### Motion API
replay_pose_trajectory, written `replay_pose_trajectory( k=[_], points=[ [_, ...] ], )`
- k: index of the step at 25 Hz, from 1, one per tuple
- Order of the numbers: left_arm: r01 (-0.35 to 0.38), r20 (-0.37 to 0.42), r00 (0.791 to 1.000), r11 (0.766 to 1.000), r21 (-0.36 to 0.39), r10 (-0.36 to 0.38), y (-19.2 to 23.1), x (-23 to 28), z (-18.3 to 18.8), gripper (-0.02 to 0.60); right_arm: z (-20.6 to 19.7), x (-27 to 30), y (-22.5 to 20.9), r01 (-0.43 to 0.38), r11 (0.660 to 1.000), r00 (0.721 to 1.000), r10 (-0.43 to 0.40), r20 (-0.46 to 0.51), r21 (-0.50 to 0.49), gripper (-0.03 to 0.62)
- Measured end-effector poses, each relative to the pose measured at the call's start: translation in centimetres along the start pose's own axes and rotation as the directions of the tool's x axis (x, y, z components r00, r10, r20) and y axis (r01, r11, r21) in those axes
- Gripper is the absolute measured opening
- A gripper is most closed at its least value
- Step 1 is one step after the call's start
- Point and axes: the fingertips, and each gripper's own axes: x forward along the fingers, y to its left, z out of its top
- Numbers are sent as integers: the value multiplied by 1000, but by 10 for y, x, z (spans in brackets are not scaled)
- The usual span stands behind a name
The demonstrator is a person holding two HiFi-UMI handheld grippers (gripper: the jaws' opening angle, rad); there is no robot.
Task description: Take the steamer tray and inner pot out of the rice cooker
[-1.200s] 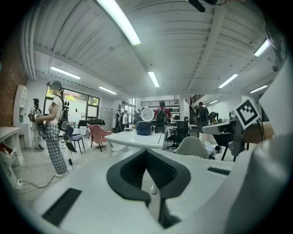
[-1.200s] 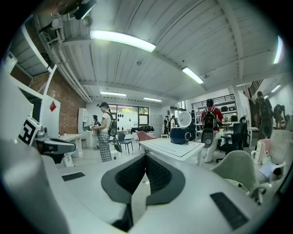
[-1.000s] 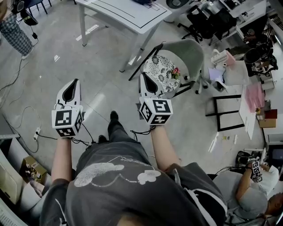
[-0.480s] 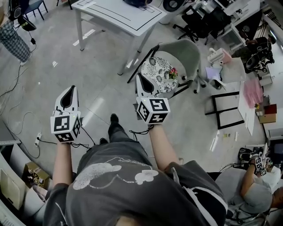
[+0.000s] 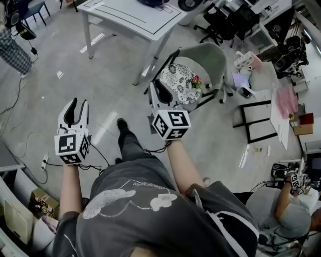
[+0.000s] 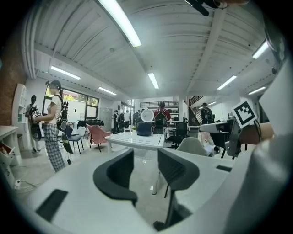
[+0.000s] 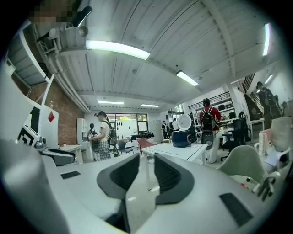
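Both forearms are extended forward, side by side. The left gripper (image 5: 79, 103) is held near level; its jaws have just been opening and stand apart, with nothing between them. The right gripper (image 5: 159, 86) is level; its jaws have just been opening to a narrow gap, empty.

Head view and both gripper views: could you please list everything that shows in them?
White rectangular table: one, white, ahead of the person.
Dark blue round rice cooker, white lid raised: one, on that table.
Grey-green office chair with floral cushion: one, right of the table.
White power strip: one, on the floor at left.
Person in checked trousers: one, standing far left.
Left claw: one, white and black, jaws just opened further, apart, empty.
Right claw: one, same colours, jaws just opened slightly, empty.
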Motion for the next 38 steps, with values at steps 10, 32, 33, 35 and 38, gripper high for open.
replay_pose_trajectory(
  k=[10, 32, 33, 35, 38],
  points=[
    [-19, -21, 1000, 999, -36, 18, 36, 71, -5, 377, -20, 85, -33, -26, 999, 998, 27, -55, 18, 314],
    [-32, -85, 996, 999, -38, 28, 88, 401, 70, 390, 17, 374, -241, -21, 991, 995, 33, -89, 129, 314],
    [-29, -91, 996, 999, -33, 26, 86, 409, 72, 390, 18, 379, -246, -20, 990, 996, 33, -88, 142, 313],
    [-25, -100, 995, 999, -27, 23, 85, 421, 77, 390, 22, 389, -252, -24, 987, 996, 37, -85, 158, 314],
    [-23, -96, 995, 1000, -17, 21, 87, 438, 85, 390, 25, 402, -260, -31, 987, 996, 44, -82, 159, 314]
  ],
)
